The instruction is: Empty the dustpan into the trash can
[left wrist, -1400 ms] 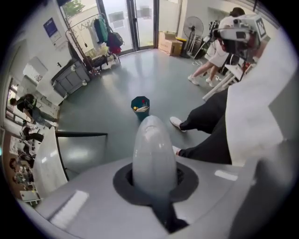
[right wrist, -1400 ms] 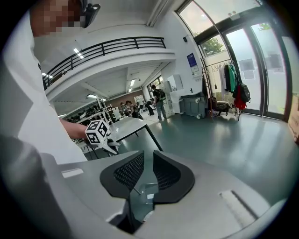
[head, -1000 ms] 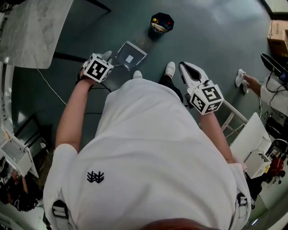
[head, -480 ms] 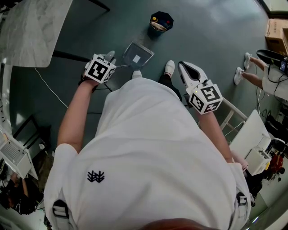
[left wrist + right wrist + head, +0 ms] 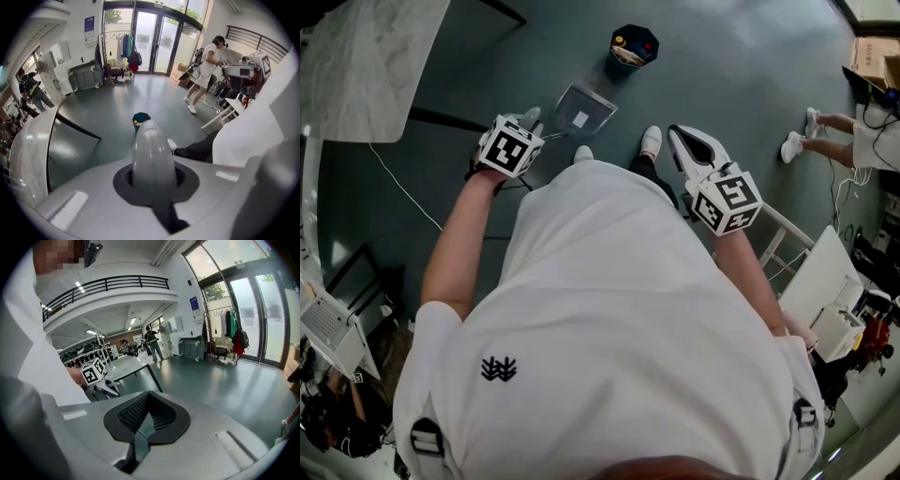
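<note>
Carrying step: the left gripper's (image 5: 532, 129) jaws clamp the dustpan (image 5: 582, 112) handle, short of the trash can (image 5: 635, 46). The right gripper's (image 5: 684, 142) jaws are closed, empty. Next: reach over the can, then tip.

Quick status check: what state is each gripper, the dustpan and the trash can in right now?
trash can: upright, open-topped, small things inside.
dustpan: held off the floor, short of the trash can.
left gripper: shut on the dustpan's handle.
right gripper: shut, nothing in it.
</note>
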Available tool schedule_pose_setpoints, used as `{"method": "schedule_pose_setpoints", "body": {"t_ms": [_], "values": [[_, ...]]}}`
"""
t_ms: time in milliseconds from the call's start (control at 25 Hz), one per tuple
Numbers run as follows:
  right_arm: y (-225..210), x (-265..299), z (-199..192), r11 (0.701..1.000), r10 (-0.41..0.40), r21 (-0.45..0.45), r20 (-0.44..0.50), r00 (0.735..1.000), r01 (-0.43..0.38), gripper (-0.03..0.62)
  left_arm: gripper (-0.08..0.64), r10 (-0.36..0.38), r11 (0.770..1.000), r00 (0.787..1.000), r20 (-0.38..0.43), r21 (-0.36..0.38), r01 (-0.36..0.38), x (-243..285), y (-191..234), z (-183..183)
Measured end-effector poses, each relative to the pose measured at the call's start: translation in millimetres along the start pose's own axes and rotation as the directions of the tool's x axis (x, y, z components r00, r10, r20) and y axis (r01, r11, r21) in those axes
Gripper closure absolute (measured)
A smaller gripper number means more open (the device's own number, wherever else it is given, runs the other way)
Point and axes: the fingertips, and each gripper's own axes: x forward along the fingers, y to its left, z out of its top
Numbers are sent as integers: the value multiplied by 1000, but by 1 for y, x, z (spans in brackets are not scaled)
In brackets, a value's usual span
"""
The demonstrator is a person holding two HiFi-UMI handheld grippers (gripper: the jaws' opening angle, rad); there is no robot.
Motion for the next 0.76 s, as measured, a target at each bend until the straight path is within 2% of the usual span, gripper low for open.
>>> {"method": "schedule_pose_setpoints", "body": {"t_ms": [760], "values": [[14,18,6,999,31,-37,-18,999,-31,591,495,18,1000,1000,20,-22,-17,-7,11,-8]]}}
